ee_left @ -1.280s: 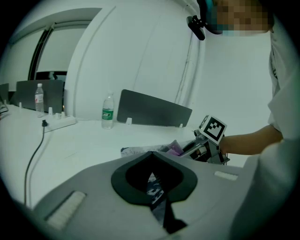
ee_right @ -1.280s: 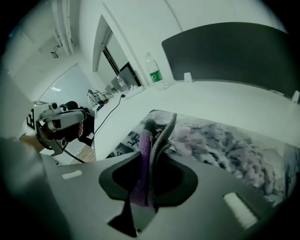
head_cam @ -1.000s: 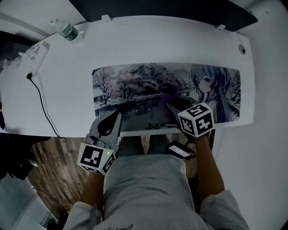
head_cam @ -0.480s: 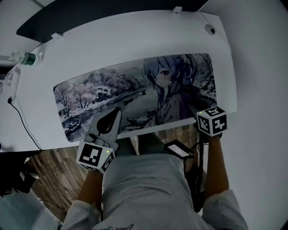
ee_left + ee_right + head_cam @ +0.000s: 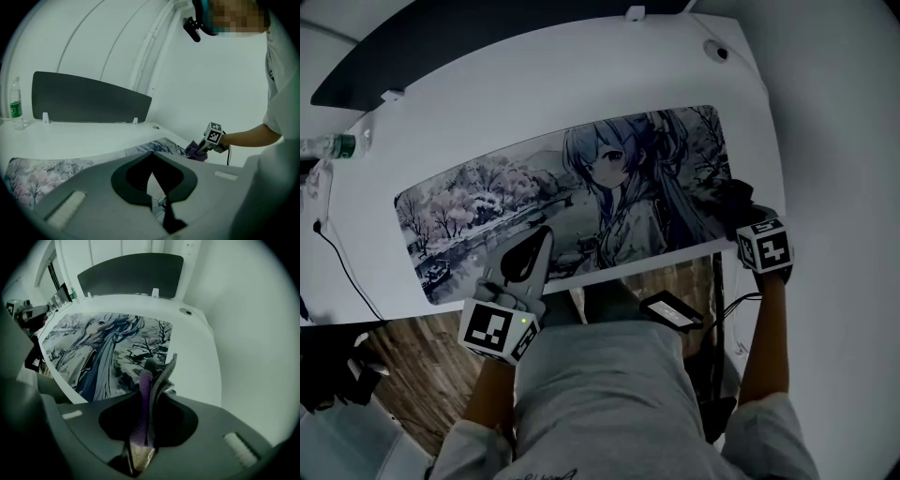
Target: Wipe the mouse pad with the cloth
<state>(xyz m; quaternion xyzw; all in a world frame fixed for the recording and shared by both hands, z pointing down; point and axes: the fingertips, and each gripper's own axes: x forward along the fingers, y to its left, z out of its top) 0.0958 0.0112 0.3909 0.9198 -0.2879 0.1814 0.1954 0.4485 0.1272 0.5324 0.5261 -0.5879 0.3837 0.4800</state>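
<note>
Right gripper view: right tongs [image 5: 144, 434] clamp the purple-grey cloth [image 5: 149, 380], apparently mid-wipe; left tongs [image 5: 153, 185] are together, empty. The next move calls for dragging it leftward across the long printed mouse pad [image 5: 93, 343].

White desk [image 5: 534, 103], curved back edge. Dark panel [image 5: 441, 47] standing along back, held by white brackets [image 5: 635, 13]. Round hole [image 5: 714, 51] at far right corner. Water bottle [image 5: 16, 108] upright at far left, green label. Black cable [image 5: 344, 269] running over left front edge. Small black device [image 5: 672, 312] below front edge. Wood floor [image 5: 403, 375] beneath.
</note>
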